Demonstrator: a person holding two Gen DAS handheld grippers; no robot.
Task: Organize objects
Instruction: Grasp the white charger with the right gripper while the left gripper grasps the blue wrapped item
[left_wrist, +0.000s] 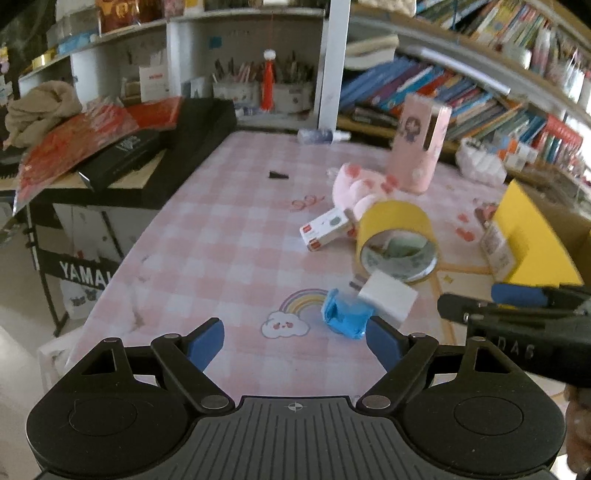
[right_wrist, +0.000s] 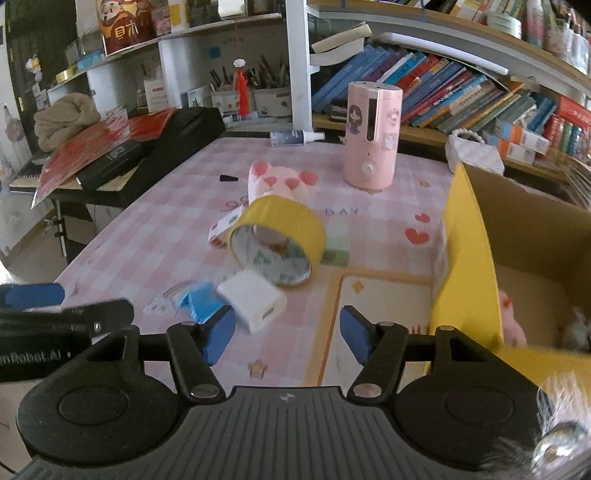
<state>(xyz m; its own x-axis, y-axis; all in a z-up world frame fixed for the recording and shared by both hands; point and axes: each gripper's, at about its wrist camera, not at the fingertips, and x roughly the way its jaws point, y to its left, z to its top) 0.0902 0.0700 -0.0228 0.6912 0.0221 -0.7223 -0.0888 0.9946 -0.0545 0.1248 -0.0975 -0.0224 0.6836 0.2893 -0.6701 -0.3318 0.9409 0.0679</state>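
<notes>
The left gripper (left_wrist: 295, 341) stands wide with nothing between its blue pads. The right gripper (right_wrist: 287, 334) is narrower, also empty, its jaws over bare cloth. Each shows in the other's view as a black arm at the frame edge.

Just past the fingers lie a crumpled blue piece (left_wrist: 345, 317), soft-looking and hard to identify, and touching it a smooth white block (right_wrist: 253, 301) with a slot in one face. Behind them a wide yellow tape roll (right_wrist: 277, 245) lies tilted on its side, its printed core facing the cameras. A small white box (left_wrist: 325, 230) lies partly behind the roll, and a pale green block (right_wrist: 337, 245) is blurred beside it.

To the right stands an open cardboard box (right_wrist: 532, 236) with a glossy yellow flap; its contents are cut off and indistinct.

Farther on lies a pink plush (right_wrist: 280, 181), then an upright pink cylinder (right_wrist: 371, 136). All sit on a pink checked tablecloth (left_wrist: 221, 236).
</notes>
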